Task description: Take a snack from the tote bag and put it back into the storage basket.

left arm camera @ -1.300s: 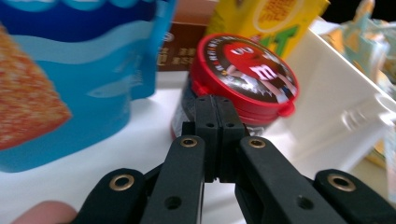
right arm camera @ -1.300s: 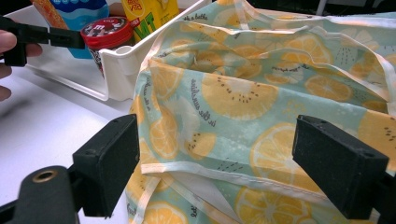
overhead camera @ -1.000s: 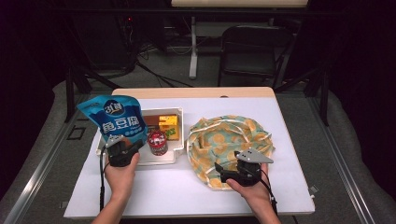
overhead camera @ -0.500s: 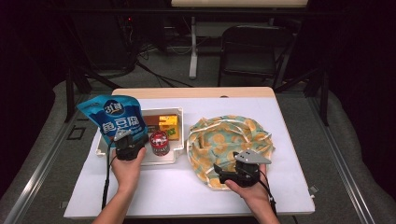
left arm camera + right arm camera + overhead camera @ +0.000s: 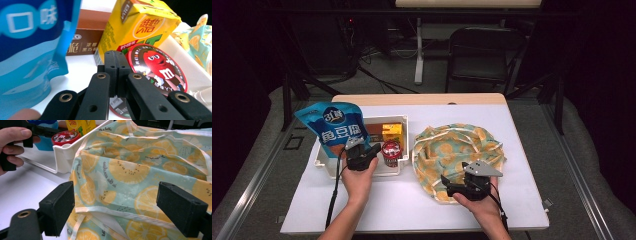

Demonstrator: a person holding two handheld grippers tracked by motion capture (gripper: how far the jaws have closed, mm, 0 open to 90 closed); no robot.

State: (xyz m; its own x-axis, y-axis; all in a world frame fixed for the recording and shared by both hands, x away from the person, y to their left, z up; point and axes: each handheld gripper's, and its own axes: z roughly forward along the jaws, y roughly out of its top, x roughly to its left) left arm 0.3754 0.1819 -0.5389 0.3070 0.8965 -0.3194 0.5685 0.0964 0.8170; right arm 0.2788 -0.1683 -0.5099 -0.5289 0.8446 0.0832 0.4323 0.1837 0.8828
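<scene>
1. Against the frames just before, the left gripper (image 5: 372, 148) had travelled from the table in front of the white tray (image 5: 325, 161) up to the tray's near rim, and its tips now sat just beside the red M&M's tin (image 5: 391, 151); I read that as the approach to the tin being nearly done, with the grasp not yet made.
2. In the left gripper view that gripper (image 5: 115, 62) had its jaws pressed together with nothing evident between them, though the base of the tin (image 5: 160, 68) was partly hidden behind them, so a light touch could not be ruled out.
3. The right gripper (image 5: 446, 183) had barely shifted; it hovered at the near edge of the lemon-print cloth (image 5: 457, 150), which lay just to the right of the tray; seen from its own camera, the gripper (image 5: 120, 205) stood spread wide, one jaw either side of the cloth's (image 5: 140, 170) hemmed edge, gripping nothing.
4. The tin was a low round can with a red lid bearing a cartoon character; it stood in the tray's near right corner, just in front of the yellow lemon tea carton (image 5: 392, 134); a brown chocolate box (image 5: 373, 133) lay at the tray's back, and a blue snack pouch (image 5: 337, 129) stood upright at the tray's left end.
5. The cloth was crumpled and heaped, pale green with orange citrus slices and a cream binding.
</scene>
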